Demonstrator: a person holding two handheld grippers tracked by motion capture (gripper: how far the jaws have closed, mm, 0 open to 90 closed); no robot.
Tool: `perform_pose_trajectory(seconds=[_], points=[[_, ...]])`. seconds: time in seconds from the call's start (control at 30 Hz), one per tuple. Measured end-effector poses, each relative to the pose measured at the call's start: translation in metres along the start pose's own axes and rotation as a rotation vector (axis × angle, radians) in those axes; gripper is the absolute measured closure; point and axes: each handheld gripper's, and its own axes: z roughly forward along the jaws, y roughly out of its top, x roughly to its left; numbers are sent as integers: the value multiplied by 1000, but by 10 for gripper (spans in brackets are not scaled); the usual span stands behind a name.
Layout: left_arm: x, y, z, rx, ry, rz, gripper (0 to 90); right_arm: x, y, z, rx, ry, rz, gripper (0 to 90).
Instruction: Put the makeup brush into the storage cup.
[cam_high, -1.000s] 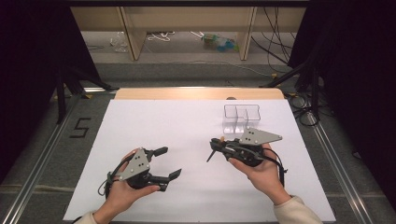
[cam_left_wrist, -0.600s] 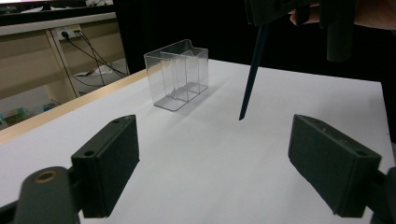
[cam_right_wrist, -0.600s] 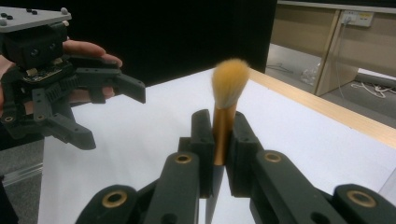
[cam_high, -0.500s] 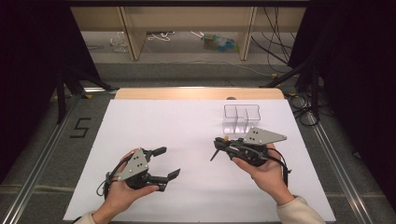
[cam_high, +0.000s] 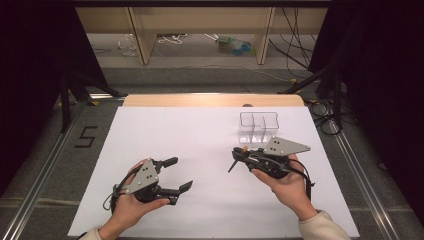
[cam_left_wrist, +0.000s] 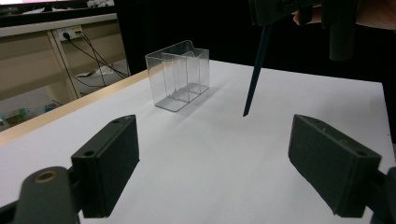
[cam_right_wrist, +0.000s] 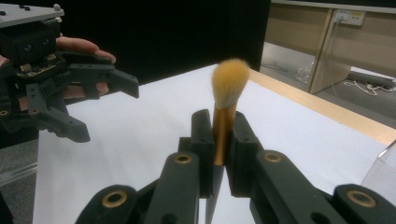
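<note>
The right claw (cam_high: 239, 156) is pinching a makeup brush (cam_right_wrist: 225, 109) by its golden ferrule, the tan bristle head standing above the jaws in the right gripper view and the dark handle (cam_left_wrist: 254, 74) slanting down over the white table (cam_high: 200, 135); whether its tip touches the table, I cannot tell. A clear divided container (cam_high: 258, 126) stands just beyond this claw, toward one o'clock. The left claw (cam_high: 176, 174), near seven o'clock on the table, is spread wide and holds nothing, well apart from the brush.
</note>
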Motion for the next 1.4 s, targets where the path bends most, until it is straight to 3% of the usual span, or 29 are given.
perform_pose_trajectory(seconds=[0.3, 0.37, 0.5, 0.8, 1.0, 1.4], points=[[0, 1, -1, 0, 2, 9, 163, -1, -1, -4, -2, -21, -2, 840], [0, 1, -1, -1, 2, 9, 163, -3, -1, -6, -11, -24, -20, 840], [1, 0, -3, -2, 7, 5, 163, -4, 0, -11, -7, -21, 1, 840], [2, 0, -6, -6, 15, -1, 163, -6, -1, -16, -22, -45, -15, 840], [3, -1, -6, -7, 15, -1, 163, -8, -3, -20, -19, -42, 11, 840], [3, -1, -6, -9, 16, -1, 163, -11, -6, -27, -12, -61, 14, 840]])
